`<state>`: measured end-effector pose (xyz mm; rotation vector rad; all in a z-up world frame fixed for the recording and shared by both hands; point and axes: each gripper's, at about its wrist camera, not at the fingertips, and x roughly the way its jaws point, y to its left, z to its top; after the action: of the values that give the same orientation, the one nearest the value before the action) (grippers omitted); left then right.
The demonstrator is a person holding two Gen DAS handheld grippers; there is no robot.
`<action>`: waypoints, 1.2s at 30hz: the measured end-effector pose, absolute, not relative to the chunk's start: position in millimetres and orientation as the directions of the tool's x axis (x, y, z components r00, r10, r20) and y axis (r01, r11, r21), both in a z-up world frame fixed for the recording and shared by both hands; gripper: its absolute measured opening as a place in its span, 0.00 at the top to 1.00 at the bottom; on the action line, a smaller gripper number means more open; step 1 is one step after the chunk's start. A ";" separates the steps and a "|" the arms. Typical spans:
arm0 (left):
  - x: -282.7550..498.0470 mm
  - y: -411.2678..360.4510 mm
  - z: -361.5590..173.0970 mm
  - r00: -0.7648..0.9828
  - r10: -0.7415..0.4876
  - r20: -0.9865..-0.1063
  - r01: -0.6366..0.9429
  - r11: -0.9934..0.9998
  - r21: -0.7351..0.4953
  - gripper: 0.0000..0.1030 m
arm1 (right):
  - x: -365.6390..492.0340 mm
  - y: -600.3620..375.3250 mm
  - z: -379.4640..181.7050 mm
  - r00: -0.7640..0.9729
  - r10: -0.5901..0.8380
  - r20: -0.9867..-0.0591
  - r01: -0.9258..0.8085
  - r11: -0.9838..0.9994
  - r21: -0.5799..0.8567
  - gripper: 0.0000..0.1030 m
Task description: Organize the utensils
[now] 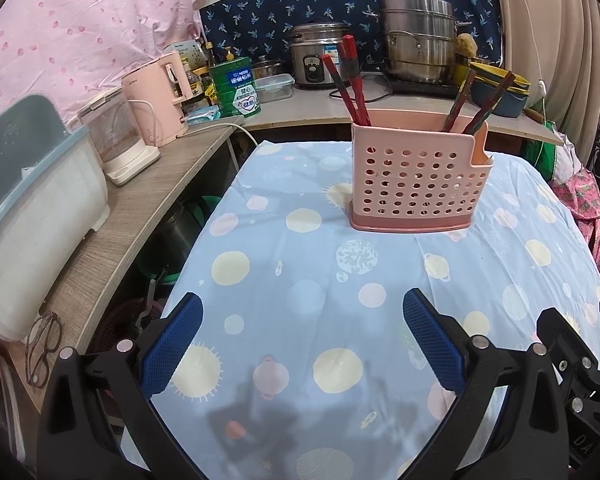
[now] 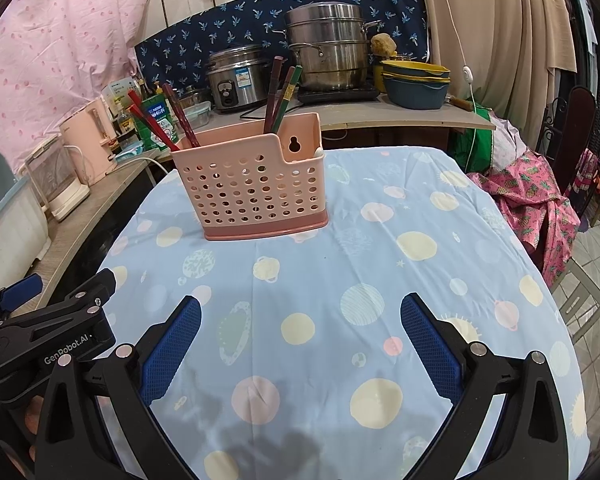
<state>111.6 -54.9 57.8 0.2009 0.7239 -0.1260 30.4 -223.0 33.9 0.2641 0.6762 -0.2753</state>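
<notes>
A pink perforated utensil holder (image 1: 416,180) (image 2: 256,188) stands upright on a table covered with a blue planet-print cloth (image 1: 300,272) (image 2: 340,260). Red chopsticks (image 1: 350,76) (image 2: 150,120) lean in its left compartment. Darker brown chopsticks (image 1: 480,100) (image 2: 280,96) stand in its right compartment. My left gripper (image 1: 302,340) is open above the near cloth, well short of the holder, nothing between its blue pads. My right gripper (image 2: 300,340) is likewise open and empty. Each gripper shows at the edge of the other's view.
A wooden side counter (image 1: 132,216) on the left carries a white bin (image 1: 32,216), a clear kettle (image 1: 120,136) and a pink appliance (image 1: 164,96). The back counter holds a rice cooker (image 2: 236,80), steel steamer pots (image 2: 328,48) and stacked bowls (image 2: 416,80). Eyeglasses (image 1: 42,344) lie near the counter's end.
</notes>
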 end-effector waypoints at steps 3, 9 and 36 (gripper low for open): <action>113.1 -55.1 57.6 0.739 -0.044 -0.673 0.183 0.974 0.137 0.07 | 30.3 -224.3 31.8 0.743 -0.163 -0.649 0.334 0.931 0.149 0.06; 114.1 -56.1 56.8 0.736 -0.040 -0.676 0.182 0.973 0.142 0.07 | 31.5 -225.4 30.1 0.740 -0.164 -0.652 0.334 0.931 0.145 0.06; 119.3 -55.6 53.8 0.734 -0.040 -0.678 0.184 0.972 0.142 0.07 | 35.5 -230.1 32.5 0.735 -0.174 -0.655 0.341 0.930 0.136 0.06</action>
<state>119.3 -55.6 53.8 0.2059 0.7381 -0.1243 35.5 -230.1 32.5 0.2559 0.6901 -0.2862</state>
